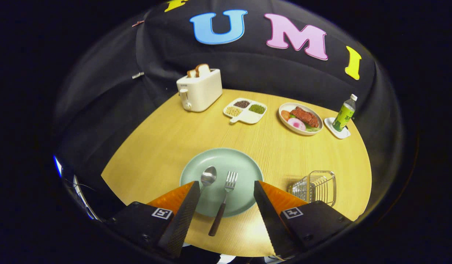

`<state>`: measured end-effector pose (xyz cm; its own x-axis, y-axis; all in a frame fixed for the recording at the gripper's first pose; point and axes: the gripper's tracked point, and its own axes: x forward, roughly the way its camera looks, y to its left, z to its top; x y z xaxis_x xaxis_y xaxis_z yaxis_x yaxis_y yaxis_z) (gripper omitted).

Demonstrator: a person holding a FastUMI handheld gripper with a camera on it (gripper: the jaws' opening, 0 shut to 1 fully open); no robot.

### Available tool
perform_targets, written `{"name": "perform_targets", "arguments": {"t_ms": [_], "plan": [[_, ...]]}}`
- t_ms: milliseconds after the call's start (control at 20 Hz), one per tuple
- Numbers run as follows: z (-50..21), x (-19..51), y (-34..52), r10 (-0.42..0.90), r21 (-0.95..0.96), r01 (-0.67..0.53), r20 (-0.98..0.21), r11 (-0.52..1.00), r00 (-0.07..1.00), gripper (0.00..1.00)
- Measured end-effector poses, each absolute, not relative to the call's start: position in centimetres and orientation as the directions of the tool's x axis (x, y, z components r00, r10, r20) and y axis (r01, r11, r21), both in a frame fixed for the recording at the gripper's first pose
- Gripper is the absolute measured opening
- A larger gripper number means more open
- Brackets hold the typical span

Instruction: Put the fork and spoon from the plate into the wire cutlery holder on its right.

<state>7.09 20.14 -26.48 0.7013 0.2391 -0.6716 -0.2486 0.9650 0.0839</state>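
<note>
A staged dining booth: wooden table, toaster, plated food.

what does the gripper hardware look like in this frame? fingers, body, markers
The gripper has two wedge-shaped fingers that taper toward their tips, with finely ribbed, serrated-looking inner faces. Each finger mounts on a blocky black housing with visible screws. Each housing carries a small square black-and-white fiducial tag on top. No cables are discernible on the gripper itself.
</note>
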Motion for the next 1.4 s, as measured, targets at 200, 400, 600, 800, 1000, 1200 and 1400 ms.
{"name": "perform_targets", "arguments": {"t_ms": [200,400,600,800,1000,1200,1400], "plan": [[-31.6,7.1,20.2,0.19,0.07,-0.219,-0.782,0.973,0.593,0.84],[-34.4,6.9,20.9,0.172,0.069,-0.216,-0.845,0.974,0.506,0.62],[-36.7,6.3,20.8,0.123,0.025,-0.228,-0.897,0.973,0.424,0.63],[-38.2,6.4,21.6,0.114,0.033,-0.229,-0.93,0.973,0.35,0.57],[-38.1,6.6,21.6,0.099,0.034,-0.227,-0.955,0.973,0.281,0.33],[-38.0,6.5,21.6,0.139,0.084,-0.222,-0.96,0.971,0.243,0.11],[-37.2,6.1,21.9,0.208,0.152,-0.241,-0.951,0.959,0.229,0.08]]}}
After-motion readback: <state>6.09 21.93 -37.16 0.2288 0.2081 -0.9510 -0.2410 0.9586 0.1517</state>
